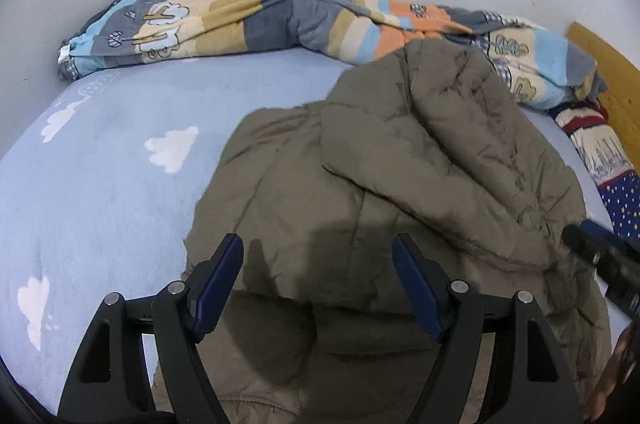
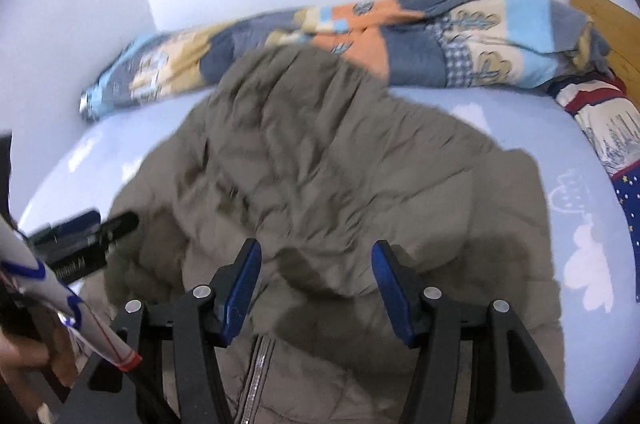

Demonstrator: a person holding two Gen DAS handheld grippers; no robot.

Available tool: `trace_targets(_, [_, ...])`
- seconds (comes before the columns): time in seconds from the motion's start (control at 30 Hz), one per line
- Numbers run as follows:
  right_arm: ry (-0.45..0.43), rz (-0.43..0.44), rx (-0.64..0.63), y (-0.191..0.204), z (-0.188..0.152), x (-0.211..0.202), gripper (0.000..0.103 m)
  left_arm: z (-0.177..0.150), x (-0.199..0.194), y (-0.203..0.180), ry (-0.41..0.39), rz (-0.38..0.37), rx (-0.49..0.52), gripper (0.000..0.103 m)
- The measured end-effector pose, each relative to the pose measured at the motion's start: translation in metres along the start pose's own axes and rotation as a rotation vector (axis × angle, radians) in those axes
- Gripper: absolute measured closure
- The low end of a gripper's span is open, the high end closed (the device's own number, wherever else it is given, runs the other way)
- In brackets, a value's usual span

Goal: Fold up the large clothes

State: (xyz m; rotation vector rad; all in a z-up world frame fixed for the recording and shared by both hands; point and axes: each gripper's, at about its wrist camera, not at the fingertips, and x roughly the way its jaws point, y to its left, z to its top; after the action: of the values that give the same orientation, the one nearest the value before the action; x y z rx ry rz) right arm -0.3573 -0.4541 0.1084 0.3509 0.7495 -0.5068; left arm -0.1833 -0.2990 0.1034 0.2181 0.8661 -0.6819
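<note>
Across the bed's (image 1: 100,163) middle, a jacket (image 1: 380,163) is lying under both wide-jawed grippers, left gripper (image 1: 318,284) and right gripper (image 2: 316,288); only the right view is showing its zipper (image 2: 256,376).

Left tongs (image 1: 318,250) hang with blue-padded fingers (image 1: 218,284) spread wide, gripping nothing. Right tongs (image 2: 316,256) match them, fingers (image 2: 390,288) parted and empty. Each pair pokes into the other's view from the side, and both sit level, near one another.
</note>
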Motion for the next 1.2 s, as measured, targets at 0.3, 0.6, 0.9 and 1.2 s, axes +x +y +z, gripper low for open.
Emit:
trace_targets(0.3, [0.106, -0.053, -0.001, -0.013, -0.019, 0.039, 0.041, -0.009, 0.019, -0.006, 0.064, 0.027, 0.042, 0.027])
trace_targets(0.6, [0.072, -0.068, -0.007, -0.007, -0.013, 0.024, 0.041, -0.003, 0.003, -0.006, 0.006, 0.011, 0.026, 0.027])
trace_targets(0.9, [0.111, -0.006, -0.082, 0.024, -0.024, 0.037, 0.041, -0.013, 0.022, -0.009, 0.083, 0.039, 0.06, 0.027])
trace_targets(1.2, [0.05, 0.004, -0.06, 0.021, -0.012, 0.012, 0.041, -0.004, -0.004, -0.008, 0.012, 0.012, 0.043, 0.027])
